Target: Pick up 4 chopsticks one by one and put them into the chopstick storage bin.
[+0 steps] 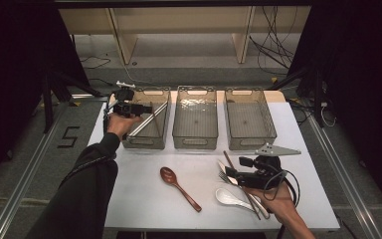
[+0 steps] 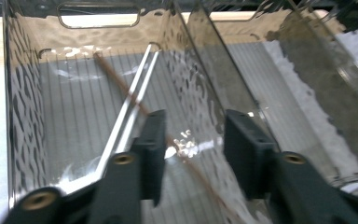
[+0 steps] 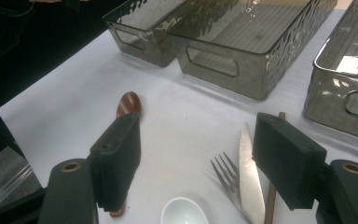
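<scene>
My left hand-held gripper: jaws wide, empty, over the left smoky clear plastic bin.
Bin contents: silver metal chopsticks, thin brown wooden stick.
My right hand-held gripper: jaws wide, empty, near the white counter, above the steel fork.

Three bins stand behind the cutlery.

— What colours lie on the white rectangular tabletop?
— A reddish-brown wooden spoon, a white ceramic spoon, and three smoky-grey, ripple-patterned clear plastic bins.
</scene>
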`<state>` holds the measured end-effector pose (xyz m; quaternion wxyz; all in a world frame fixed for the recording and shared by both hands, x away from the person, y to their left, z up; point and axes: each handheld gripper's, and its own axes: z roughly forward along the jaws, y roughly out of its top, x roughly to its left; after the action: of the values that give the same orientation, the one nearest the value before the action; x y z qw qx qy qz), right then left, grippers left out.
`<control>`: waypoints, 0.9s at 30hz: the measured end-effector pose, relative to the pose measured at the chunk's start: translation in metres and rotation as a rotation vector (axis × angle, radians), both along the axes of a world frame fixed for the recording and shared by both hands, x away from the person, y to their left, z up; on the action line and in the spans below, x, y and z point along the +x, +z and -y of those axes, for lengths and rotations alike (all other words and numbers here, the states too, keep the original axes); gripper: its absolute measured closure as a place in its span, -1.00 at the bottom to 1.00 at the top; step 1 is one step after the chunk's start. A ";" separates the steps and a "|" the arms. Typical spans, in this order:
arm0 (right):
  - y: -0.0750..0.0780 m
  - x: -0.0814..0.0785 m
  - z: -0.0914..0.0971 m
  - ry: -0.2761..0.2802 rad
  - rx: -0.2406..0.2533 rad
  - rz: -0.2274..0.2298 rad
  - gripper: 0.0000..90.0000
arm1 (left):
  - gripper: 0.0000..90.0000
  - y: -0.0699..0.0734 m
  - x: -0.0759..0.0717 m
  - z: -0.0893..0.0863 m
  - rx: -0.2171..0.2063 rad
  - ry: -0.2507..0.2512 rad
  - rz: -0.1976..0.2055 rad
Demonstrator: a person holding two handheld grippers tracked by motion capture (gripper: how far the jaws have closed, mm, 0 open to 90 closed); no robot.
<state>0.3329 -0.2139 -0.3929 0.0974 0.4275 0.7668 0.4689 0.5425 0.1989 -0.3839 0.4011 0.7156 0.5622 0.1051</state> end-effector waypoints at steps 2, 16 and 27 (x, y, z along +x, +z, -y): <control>0.000 0.001 0.000 -0.006 -0.016 0.001 -0.26 | 0.04 0.003 -0.005 0.002 -0.005 -0.017 0.004; -0.013 0.013 0.006 -0.066 -0.134 -0.082 -0.21 | -0.38 0.020 -0.086 0.001 -0.062 -0.152 0.128; -0.033 0.030 0.012 -0.103 -0.241 -0.190 0.04 | -0.50 0.003 -0.129 0.001 -0.048 -0.211 0.134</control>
<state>0.3625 -0.2257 -0.4254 0.0992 0.4940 0.8002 0.3252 0.4138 0.1977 -0.3808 0.4635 0.7523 0.4583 0.0964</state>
